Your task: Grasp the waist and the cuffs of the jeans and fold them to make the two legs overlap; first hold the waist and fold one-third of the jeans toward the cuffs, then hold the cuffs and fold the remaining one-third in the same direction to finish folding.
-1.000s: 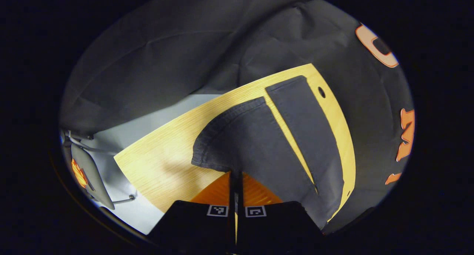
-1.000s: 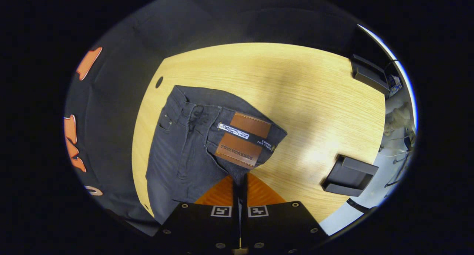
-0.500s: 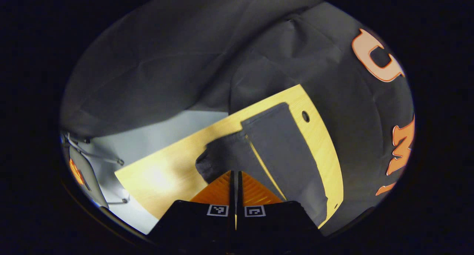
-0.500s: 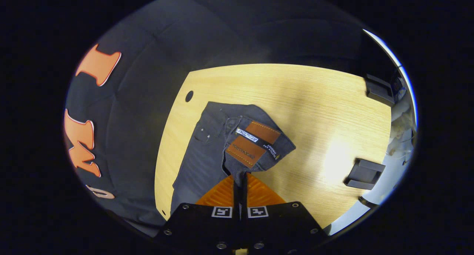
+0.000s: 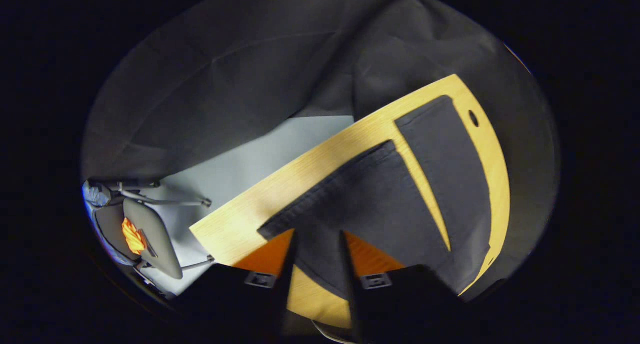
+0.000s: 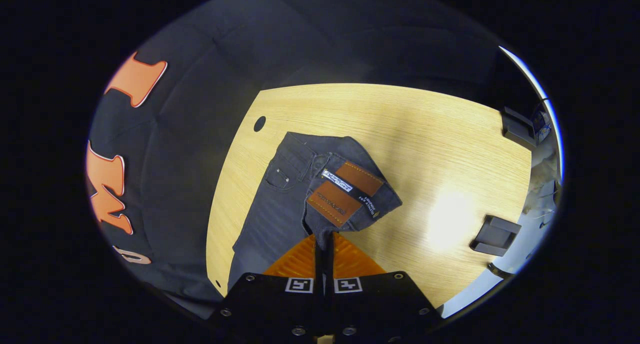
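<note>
You have a light wooden table (image 6: 400,119) (one round hole near its far left corner) carrying the dark jeans (image 6: 280,204), with two black blocks (image 6: 492,230) along its right edge.

A recording booth, set up like a small lab. A pale wooden table (image 6: 410,129) stands against a black cloth wall (image 5: 225,74) that hangs in folds behind it. Beside the table, on a light grey floor (image 5: 250,159), is an office chair (image 5: 150,234). Dark blocks (image 6: 495,234) sit at the table's edge.
</note>
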`<action>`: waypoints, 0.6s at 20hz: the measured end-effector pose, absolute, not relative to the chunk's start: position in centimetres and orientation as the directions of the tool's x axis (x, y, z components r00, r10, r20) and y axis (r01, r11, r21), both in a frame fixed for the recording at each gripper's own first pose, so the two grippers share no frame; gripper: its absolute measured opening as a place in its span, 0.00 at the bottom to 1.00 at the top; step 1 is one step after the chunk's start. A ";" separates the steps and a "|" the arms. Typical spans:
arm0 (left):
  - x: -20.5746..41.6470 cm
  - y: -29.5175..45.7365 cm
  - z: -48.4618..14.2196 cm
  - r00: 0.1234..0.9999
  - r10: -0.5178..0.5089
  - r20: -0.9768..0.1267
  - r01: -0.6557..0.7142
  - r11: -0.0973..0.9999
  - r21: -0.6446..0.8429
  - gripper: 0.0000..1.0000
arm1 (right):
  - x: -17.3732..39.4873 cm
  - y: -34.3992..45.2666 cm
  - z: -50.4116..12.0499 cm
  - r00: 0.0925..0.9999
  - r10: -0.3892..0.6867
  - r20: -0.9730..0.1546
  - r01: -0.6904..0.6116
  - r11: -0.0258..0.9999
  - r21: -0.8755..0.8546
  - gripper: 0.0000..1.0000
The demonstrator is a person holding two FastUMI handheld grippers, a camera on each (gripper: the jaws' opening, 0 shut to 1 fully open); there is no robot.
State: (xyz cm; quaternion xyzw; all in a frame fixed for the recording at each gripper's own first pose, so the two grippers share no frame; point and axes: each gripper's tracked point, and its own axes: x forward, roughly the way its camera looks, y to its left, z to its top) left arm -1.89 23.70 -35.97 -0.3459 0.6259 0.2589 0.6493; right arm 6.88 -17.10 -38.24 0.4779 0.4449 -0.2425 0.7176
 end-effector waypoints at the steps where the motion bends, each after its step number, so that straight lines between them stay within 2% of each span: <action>1: -2.4 23.8 -36.6 0.063 -0.092 -0.994 -0.775 0.623 -0.107 0.63 | 6.8 -17.1 -38.4 0.482 0.075 -0.873 0.776 0.427 0.465 0.01; 2: -2.7 24.0 -37.2 0.050 -0.081 -0.995 -0.771 0.630 -0.090 0.68 | 6.9 -17.1 -38.4 0.482 0.077 -0.873 0.775 0.427 0.465 0.01; 3: -3.3 24.4 -37.9 0.022 -0.057 -0.998 -0.768 0.638 -0.054 0.90 | 7.0 -17.0 -38.4 0.480 0.075 -0.874 0.778 0.424 0.464 0.01; 4: -3.5 24.6 -38.3 -0.008 -0.038 -0.999 -0.757 0.653 -0.019 0.90 | 7.0 -17.0 -38.4 0.483 0.078 -0.872 0.774 0.428 0.466 0.01; 5: -3.8 25.1 -38.5 -0.047 -0.010 -0.999 -0.747 0.665 0.029 0.98 | 6.9 -17.2 -38.4 0.478 0.074 -0.875 0.777 0.430 0.460 0.01; 6: -3.6 24.8 -38.9 -0.079 0.003 -0.997 -0.734 0.676 0.060 0.97 | 6.9 -17.0 -38.4 0.479 0.074 -0.875 0.775 0.432 0.461 0.01; 9: -1.8 24.1 -39.4 -0.079 0.021 -0.997 -0.709 0.701 0.071 0.91 | 6.8 -17.1 -38.5 0.476 0.073 -0.876 0.777 0.432 0.458 0.01; 11: -1.0 24.3 -39.4 -0.063 0.047 -0.997 -0.707 0.702 0.078 0.40 | 6.6 -16.8 -38.6 0.473 0.090 -0.876 0.775 0.429 0.463 0.01; 12: -0.3 24.4 -39.1 0.006 0.035 -0.999 -0.715 0.699 0.020 0.14 | 6.8 -17.0 -38.8 0.478 0.082 -0.875 0.776 0.427 0.464 0.01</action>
